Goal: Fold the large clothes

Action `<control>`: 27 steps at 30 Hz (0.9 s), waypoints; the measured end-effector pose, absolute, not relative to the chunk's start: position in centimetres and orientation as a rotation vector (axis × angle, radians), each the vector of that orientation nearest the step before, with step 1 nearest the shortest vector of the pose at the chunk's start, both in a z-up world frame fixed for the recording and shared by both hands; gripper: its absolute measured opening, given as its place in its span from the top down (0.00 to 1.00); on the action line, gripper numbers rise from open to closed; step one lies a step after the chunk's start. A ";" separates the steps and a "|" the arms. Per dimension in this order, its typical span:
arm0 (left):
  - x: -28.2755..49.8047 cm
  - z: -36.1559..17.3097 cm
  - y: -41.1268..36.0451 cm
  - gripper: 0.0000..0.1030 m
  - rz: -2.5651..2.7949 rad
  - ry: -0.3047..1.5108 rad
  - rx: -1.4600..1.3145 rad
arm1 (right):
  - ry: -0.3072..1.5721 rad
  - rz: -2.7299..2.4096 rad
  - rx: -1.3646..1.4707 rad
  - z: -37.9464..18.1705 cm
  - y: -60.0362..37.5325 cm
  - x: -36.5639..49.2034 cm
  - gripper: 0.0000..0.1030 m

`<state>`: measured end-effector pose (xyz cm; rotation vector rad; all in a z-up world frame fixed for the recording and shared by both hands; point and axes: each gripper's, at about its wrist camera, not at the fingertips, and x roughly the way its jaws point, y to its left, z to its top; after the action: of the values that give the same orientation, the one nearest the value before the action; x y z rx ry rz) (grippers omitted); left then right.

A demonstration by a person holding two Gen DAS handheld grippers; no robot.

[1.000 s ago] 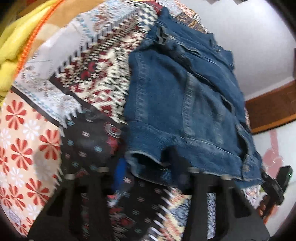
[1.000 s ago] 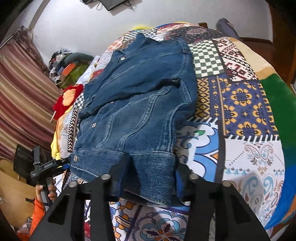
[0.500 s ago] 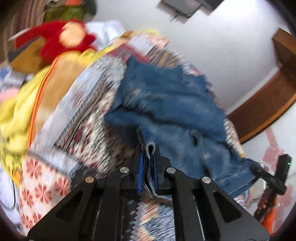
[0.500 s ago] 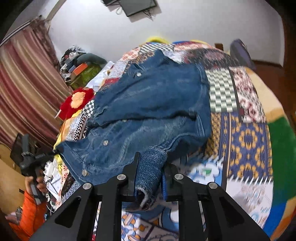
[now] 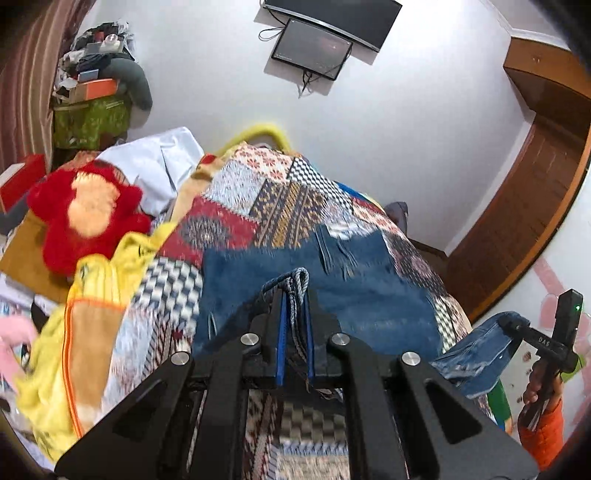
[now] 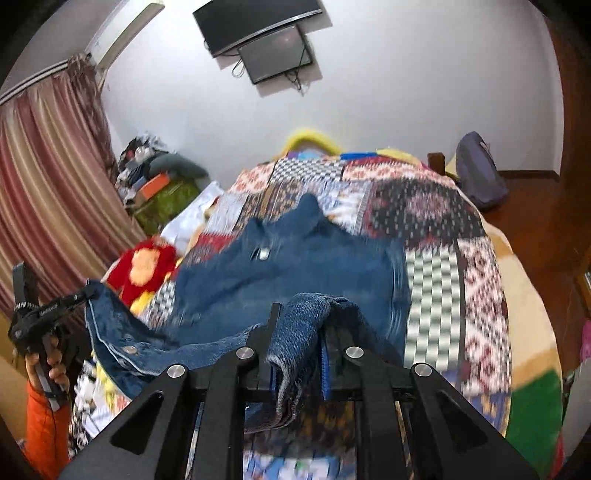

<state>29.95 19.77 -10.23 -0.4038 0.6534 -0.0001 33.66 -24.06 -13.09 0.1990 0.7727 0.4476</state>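
Note:
A blue denim jacket (image 6: 295, 266) lies on a patchwork bedspread (image 6: 436, 295), its near hem lifted off the bed. My left gripper (image 5: 294, 295) is shut on a thin fold of that hem. A thicker bunch of the hem sits pinched in my right gripper (image 6: 300, 321), which is also shut. In the left wrist view the jacket (image 5: 332, 291) spreads ahead, and the right gripper (image 5: 517, 326) shows at far right holding a raised corner. The right wrist view catches the left gripper (image 6: 83, 293) at far left with the other corner, held by a hand in an orange sleeve.
A red plush toy (image 5: 85, 218), a yellow blanket (image 5: 92, 332) and a white cloth (image 5: 159, 170) lie left of the jacket. Cluttered boxes (image 6: 162, 192) stand by a striped curtain (image 6: 48, 192). Two dark screens (image 5: 325, 33) hang on the white wall. A wooden door (image 5: 528, 221) is at right.
Both grippers closed on the jacket's near hem and rose, lifting it off the bed. The views tipped up, so the wall and screens now show.

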 end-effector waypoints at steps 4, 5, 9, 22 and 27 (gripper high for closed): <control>35.7 -11.7 21.0 0.93 0.044 0.687 -0.396 | 0.767 0.414 0.248 -13.1 -23.7 39.8 0.87; 37.4 -12.3 21.2 0.93 0.062 0.706 -0.388 | 0.767 0.400 0.240 -13.4 -23.3 41.1 0.87; 43.0 -15.5 21.9 0.93 0.105 0.778 -0.367 | 0.801 0.334 0.208 -16.0 -21.6 47.3 0.87; 51.0 -26.2 23.1 0.91 0.245 0.970 -0.348 | 1.008 0.370 0.282 -25.7 -21.6 57.3 0.87; 52.2 -26.1 21.9 0.91 0.324 0.985 -0.200 | 0.994 0.431 0.236 -24.8 -22.4 56.4 0.87</control>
<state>52.24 21.89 -26.08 -0.2001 0.9848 0.3243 56.38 -22.38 -24.79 0.2360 0.9943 0.4307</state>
